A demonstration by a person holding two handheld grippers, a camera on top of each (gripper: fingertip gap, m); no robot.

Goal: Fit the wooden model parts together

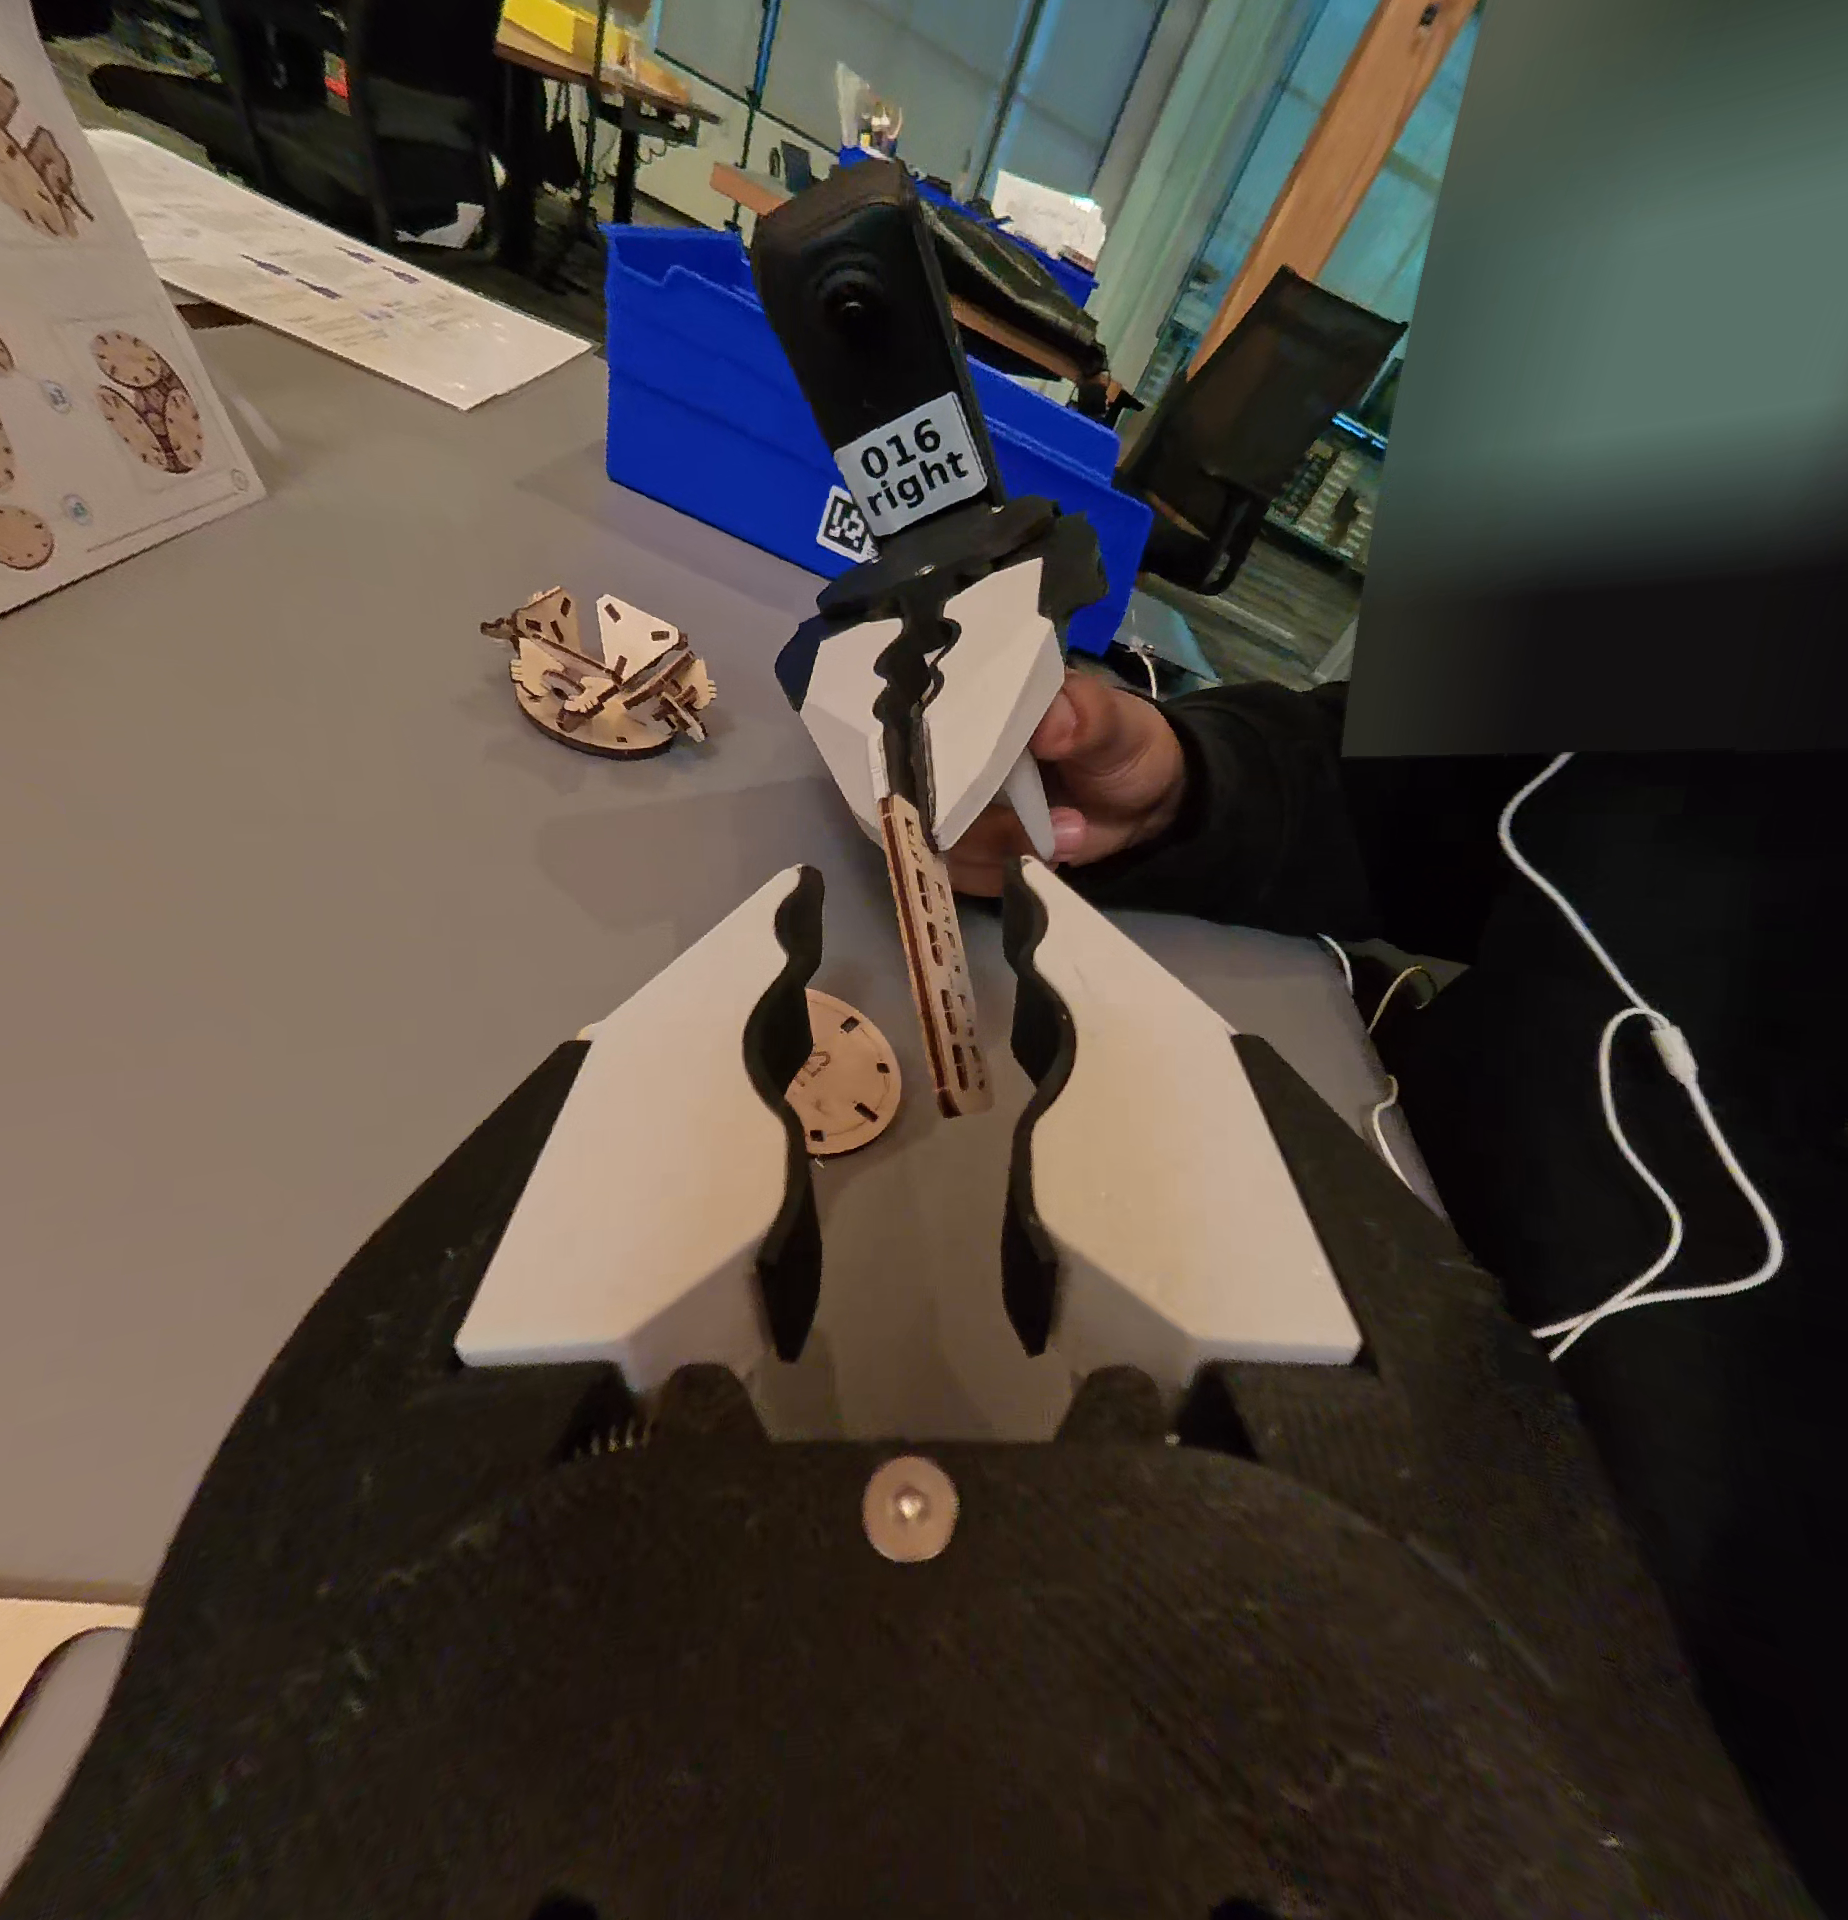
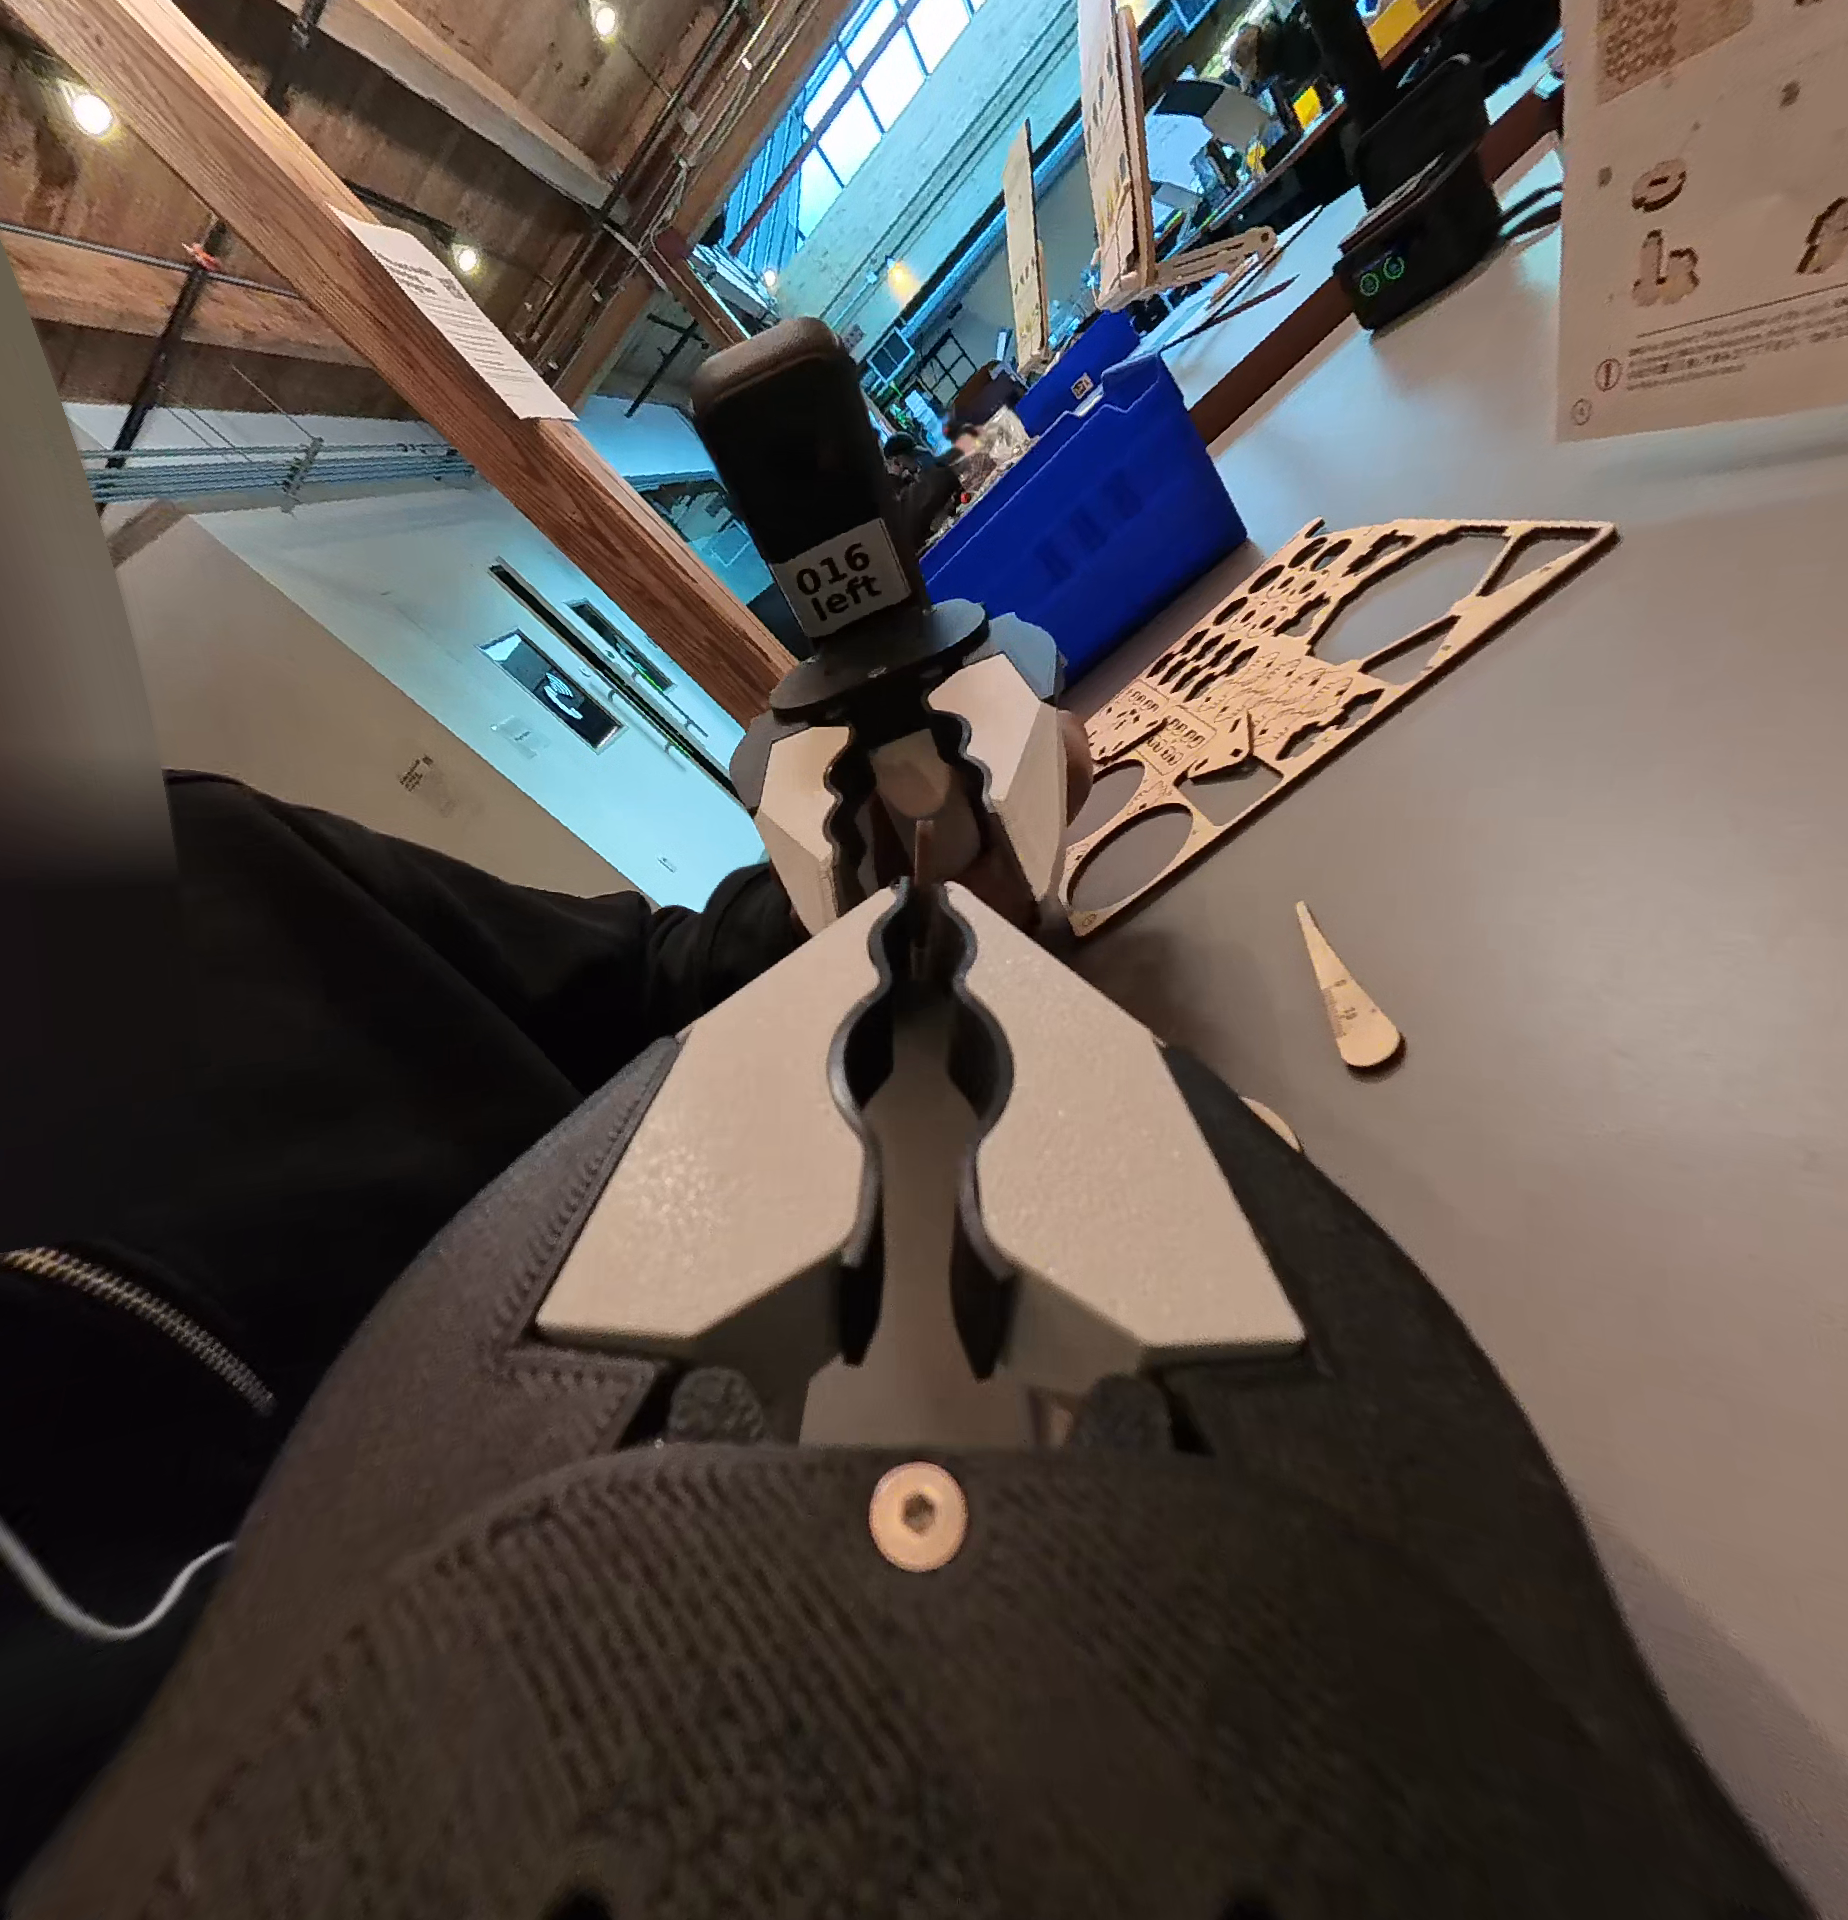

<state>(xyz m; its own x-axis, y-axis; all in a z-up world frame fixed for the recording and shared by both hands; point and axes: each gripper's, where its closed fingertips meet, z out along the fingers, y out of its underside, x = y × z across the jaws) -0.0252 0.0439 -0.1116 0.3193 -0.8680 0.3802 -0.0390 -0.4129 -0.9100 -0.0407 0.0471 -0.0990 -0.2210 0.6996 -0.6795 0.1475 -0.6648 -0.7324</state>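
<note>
Nearest, the left gripper (image 1: 912, 904) has its fingers parted with nothing pressed, a slotted wooden strip (image 1: 941, 977) hanging down between them with clear space either side. Under it on the grey worktop (image 1: 276, 935) lies a small wooden disc (image 1: 847, 1081). The right gripper (image 1: 915, 821) pinches the strip's upper end, fingers closed on it, a hand (image 1: 1107, 769) behind. Further off sits a part-built wooden model (image 1: 603, 681), then a blue bin (image 1: 712, 416) and printed instruction sheets (image 1: 78, 395). To the right's side lie a punched-out wooden sheet (image 2: 1419, 644) and a tapered wooden piece (image 2: 1351, 997).
</note>
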